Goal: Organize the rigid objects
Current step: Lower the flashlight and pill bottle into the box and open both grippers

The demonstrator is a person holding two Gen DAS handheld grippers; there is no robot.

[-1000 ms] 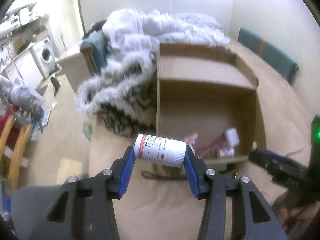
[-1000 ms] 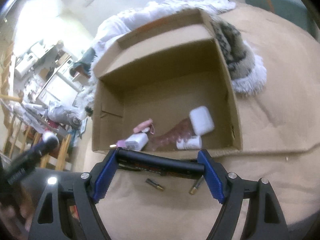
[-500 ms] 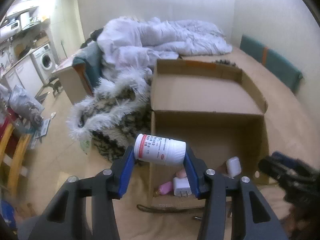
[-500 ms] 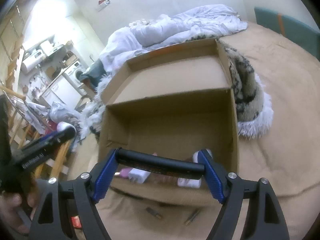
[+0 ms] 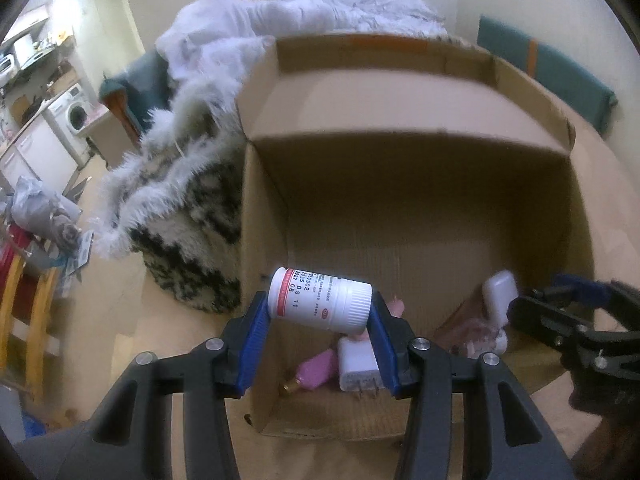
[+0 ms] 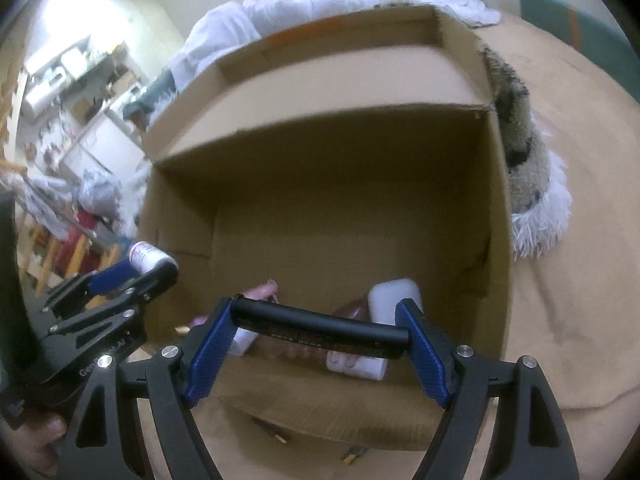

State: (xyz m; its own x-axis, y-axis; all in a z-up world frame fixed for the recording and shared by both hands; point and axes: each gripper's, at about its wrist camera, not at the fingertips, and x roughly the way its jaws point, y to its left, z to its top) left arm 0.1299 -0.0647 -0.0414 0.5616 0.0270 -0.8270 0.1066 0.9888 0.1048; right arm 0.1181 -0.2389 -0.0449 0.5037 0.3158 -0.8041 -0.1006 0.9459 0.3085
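Observation:
My left gripper is shut on a white pill bottle with a red band, held sideways over the near left part of the open cardboard box. My right gripper is shut on a black cylinder, held sideways over the box's near edge. Inside the box lie a white charger plug, a pink item, a white case and a pinkish clear item. The left gripper and its bottle show at the left of the right wrist view.
The box stands on a tan cover. A furry black-and-white blanket lies against the box's left side, white bedding behind it. Two small batteries lie on the cover before the box. A teal cushion is at the far right.
Both grippers have moved forward and over the box with their loads; the box now fills both views. The holds have not changed.

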